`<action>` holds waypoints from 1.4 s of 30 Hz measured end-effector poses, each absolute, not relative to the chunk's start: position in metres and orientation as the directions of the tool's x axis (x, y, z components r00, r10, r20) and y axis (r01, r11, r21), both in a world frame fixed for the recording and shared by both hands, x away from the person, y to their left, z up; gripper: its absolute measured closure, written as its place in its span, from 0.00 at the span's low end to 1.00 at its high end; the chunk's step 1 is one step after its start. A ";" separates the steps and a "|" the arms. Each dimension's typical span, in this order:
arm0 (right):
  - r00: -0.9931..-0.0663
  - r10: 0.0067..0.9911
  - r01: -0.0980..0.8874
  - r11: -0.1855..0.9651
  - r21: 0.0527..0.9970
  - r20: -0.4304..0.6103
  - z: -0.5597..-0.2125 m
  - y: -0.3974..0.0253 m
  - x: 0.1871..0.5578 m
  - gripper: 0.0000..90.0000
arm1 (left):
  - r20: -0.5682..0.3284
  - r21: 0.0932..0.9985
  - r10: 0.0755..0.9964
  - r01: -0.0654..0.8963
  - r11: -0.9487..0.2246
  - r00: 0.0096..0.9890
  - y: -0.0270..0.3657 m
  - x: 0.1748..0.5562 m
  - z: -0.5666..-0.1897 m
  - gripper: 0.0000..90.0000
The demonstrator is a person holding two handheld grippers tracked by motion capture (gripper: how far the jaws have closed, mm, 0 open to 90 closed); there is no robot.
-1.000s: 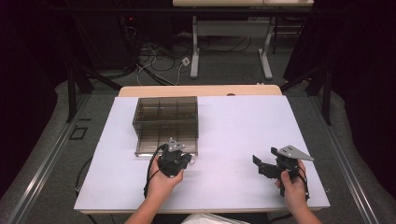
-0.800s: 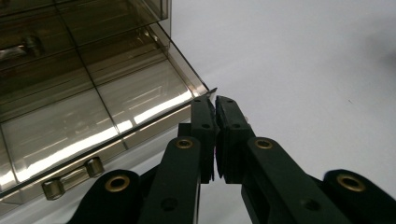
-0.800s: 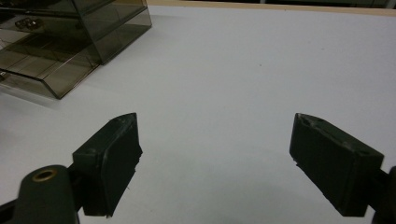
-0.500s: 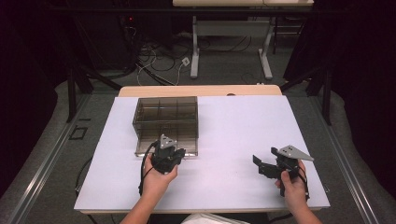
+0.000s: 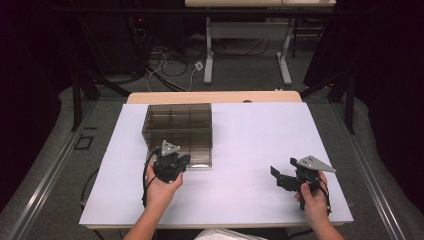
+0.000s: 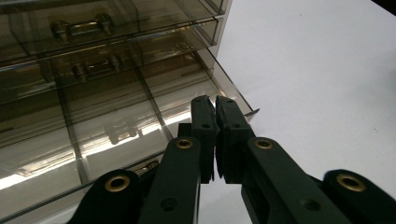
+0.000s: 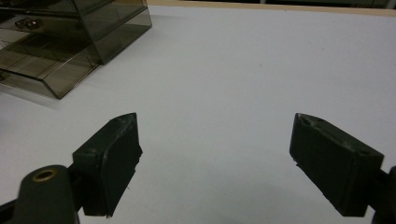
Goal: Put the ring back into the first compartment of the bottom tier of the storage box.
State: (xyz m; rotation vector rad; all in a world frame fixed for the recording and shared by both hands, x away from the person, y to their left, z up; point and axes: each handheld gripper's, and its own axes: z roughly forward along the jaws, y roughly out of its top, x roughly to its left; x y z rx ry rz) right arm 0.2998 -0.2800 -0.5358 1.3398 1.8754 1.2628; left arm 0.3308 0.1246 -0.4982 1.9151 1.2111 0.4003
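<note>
A smoky see-through drawer cabinet (image 5: 177, 125) stands on the white table (image 5: 260, 135), left of centre. Its bottom drawer (image 5: 199, 161) is pulled out toward me. In the left gripper view the drawer (image 6: 116, 130) shows dividers and looks empty, and the drawers above it (image 6: 84, 28) are closed, each with a handle. My left gripper (image 5: 173, 159) sits at the drawer's front edge; its jaws (image 6: 215, 103) are shut, with nothing visible between them. My right gripper (image 5: 280, 177) hovers open near the front right of the table, its pads (image 7: 116, 154) wide apart over bare surface, the cabinet (image 7: 107, 28) far off.
A wooden strip (image 5: 215, 96) borders the table's far edge. Beyond it, cables (image 5: 165, 65) lie on the floor beside the legs of another table (image 5: 207, 65). The white surface between the cabinet and my right gripper is bare.
My left gripper has shifted a little left and toward the cabinet along the drawer's front. The right gripper has stayed put.
</note>
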 end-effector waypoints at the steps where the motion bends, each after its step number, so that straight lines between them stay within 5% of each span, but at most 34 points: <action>1: -0.385 0.917 0.444 0.082 0.892 0.108 -0.536 -0.280 0.300 0.17 | -0.158 0.772 0.860 0.604 -0.199 0.485 0.126 0.331 -0.497 0.97; 42: -0.385 0.916 0.444 0.080 0.892 0.109 -0.536 -0.280 0.300 0.17 | -0.192 0.796 0.918 0.603 -0.061 0.347 0.178 0.340 -0.487 0.97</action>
